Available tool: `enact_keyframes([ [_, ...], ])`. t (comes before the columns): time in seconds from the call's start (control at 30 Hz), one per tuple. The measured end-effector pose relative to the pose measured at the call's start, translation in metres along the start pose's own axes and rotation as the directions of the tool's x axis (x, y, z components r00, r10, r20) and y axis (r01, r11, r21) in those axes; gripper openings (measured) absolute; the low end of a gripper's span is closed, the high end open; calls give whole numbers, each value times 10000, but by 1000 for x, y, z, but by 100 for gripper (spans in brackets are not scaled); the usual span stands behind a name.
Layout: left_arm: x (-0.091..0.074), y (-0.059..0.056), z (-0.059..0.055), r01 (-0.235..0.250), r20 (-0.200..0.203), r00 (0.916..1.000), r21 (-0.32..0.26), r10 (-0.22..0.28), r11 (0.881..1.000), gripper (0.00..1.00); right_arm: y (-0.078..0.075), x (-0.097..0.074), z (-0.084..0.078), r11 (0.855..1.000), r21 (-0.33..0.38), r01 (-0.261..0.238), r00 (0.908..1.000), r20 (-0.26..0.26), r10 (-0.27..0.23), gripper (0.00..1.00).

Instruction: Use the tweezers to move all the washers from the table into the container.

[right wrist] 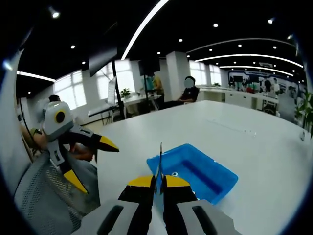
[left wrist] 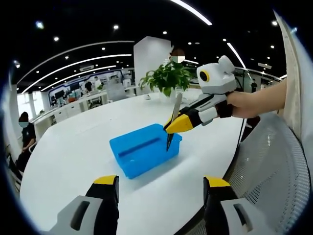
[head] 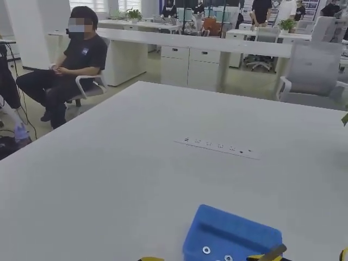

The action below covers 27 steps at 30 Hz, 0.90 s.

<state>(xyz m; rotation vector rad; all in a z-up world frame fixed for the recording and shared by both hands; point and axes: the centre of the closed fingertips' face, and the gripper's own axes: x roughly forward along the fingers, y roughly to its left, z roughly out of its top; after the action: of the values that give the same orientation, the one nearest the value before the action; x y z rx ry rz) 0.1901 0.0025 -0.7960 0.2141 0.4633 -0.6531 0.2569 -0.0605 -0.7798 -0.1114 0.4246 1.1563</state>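
Note:
A blue container (head: 234, 225) sits at the near edge of the white table (head: 136, 174), with two metal washers (head: 206, 250) lying in it. My right gripper (right wrist: 159, 183) is shut on slim metal tweezers (right wrist: 160, 164), whose tips point toward the container (right wrist: 220, 183) and a washer (right wrist: 174, 174) inside it. In the left gripper view the tweezers (left wrist: 172, 122) hang tip-down over the container's (left wrist: 146, 164) right end. My left gripper (left wrist: 161, 191) is open and holds nothing, back from the container near the table edge. It also appears in the right gripper view as the left gripper (right wrist: 85, 152).
A strip of sockets (head: 217, 147) is set into the table's middle. A person (head: 76, 60) sits on a chair beyond the far left corner. A grey mesh chair (left wrist: 264, 171) stands by the near table edge. A potted plant (left wrist: 168, 76) stands on the table past the container.

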Motion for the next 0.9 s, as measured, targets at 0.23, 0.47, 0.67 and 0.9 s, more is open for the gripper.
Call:
enact_keyframes([
  [0.23,0,-2,-1,114,-85,9999,118,-113,9999,68,16,-5,-26,9984,-426,-372,9958,-847,334,3],
  [0.47,-2,-8,4,412,46,9991,195,-413,9990,57,37,-10,-45,9897,-772,-1203,9804,-1658,1063,3],
  [0.67,-5,-19,0,1172,-509,9921,402,-1151,9923,41,53,-14,-53,9742,-1161,-1937,9558,-2460,1607,3],
  [0.9,-6,-35,2,2205,-1035,9718,792,-2119,9722,26,70,-15,-72,9269,-2282,-2979,9070,-3705,2003,3],
])
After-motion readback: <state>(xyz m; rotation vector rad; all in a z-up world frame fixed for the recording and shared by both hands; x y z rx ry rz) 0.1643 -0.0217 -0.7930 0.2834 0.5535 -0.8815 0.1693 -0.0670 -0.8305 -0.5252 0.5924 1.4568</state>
